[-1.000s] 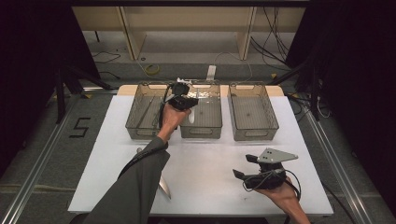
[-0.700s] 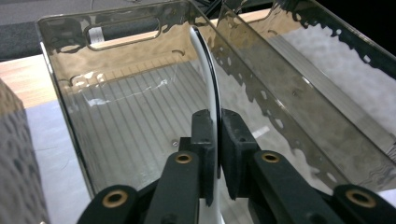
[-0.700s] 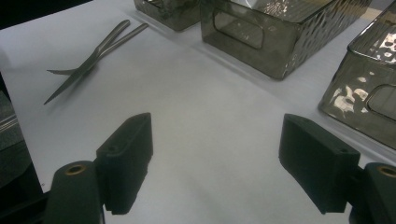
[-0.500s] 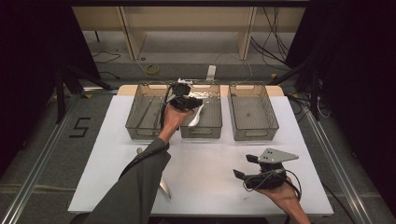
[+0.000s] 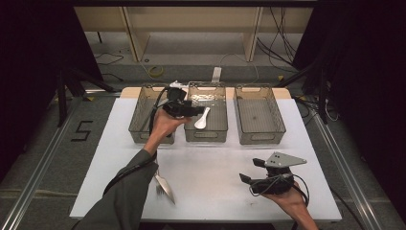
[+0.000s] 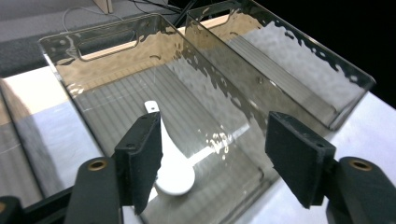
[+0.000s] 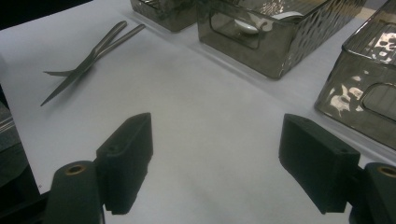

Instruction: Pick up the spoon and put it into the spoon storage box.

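Observation:
A white spoon (image 5: 202, 118) lies on the floor of the middle clear bin (image 5: 206, 136), bowl toward the front. My left gripper (image 5: 191, 111) hovers over that bin's left side, open, with nothing between its jaws. In the left gripper view the spoon (image 6: 175, 177) sits below and beyond the open left gripper (image 6: 215, 158). My right gripper (image 5: 252, 170) rests low over the table's front right, open and empty. In the right gripper view the right gripper (image 7: 217, 158) faces bare white tabletop.
Two metal utensils (image 5: 164, 186) lie crossed on the white table (image 5: 215, 167) near the left forearm, seen again as utensils (image 7: 88, 58) at the upper left. A left bin (image 5: 141, 112) and a right bin (image 5: 261, 115) flank the middle one. Dark floor surrounds the table.
A second ago the spoon was hidden at the left gripper. It came into sight beside the jaws and now lies in the middle bin. The right gripper has barely moved.

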